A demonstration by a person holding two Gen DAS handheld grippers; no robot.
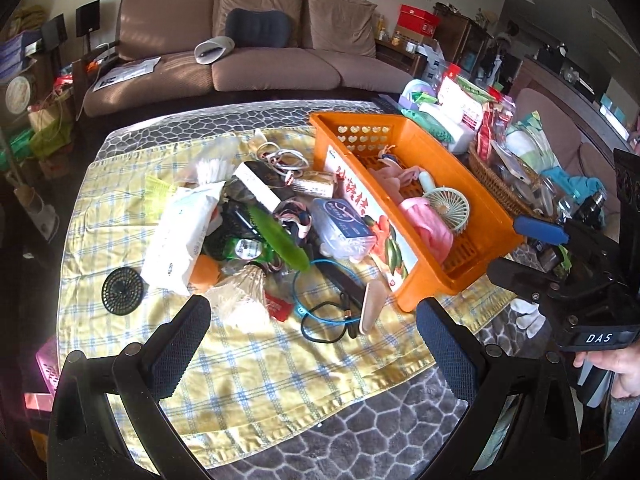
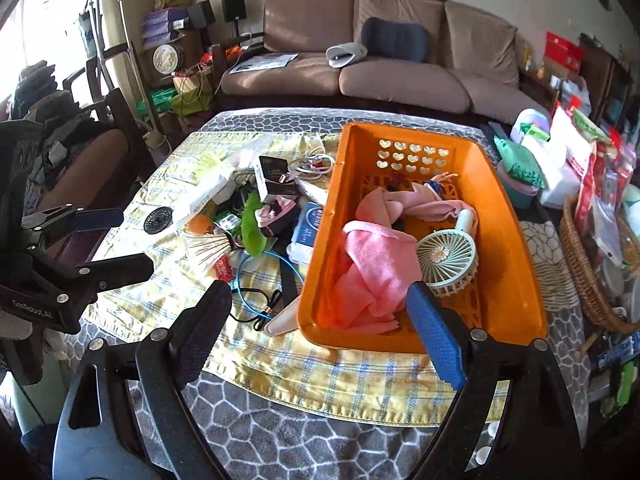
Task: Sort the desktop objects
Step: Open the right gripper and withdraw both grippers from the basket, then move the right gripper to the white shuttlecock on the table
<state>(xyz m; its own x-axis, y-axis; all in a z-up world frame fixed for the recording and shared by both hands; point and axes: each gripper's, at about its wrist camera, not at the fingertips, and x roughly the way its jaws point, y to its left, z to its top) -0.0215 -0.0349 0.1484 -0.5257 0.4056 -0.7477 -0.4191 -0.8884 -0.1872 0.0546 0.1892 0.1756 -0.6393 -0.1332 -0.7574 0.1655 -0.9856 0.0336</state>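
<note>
While both grippers (left (image 1: pixel 312 320), right (image 2: pixel 320 304)) hang spread and empty, pick one loose item, e.g. the shuttlecock (image 1: pixel 244 288), pinch squarely, then drop into the basket (image 2: pixel 516 216).

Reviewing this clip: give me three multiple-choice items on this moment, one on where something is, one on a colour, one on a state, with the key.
1. Where is the small hand fan?
A. In the orange basket
B. On the sofa
C. In the wicker basket

2. What colour is the towel beside the fan?
A. Green
B. Pink
C. Grey

3. How does the right gripper stand?
A. Shut on the towel
B. Open, holding nothing
C. Shut on a cable

Key: 1 A, the fan lies inside the orange walls; 2 B, the cloth is plainly pink; 3 B, its jaws stand wide apart with nothing between them.
</note>
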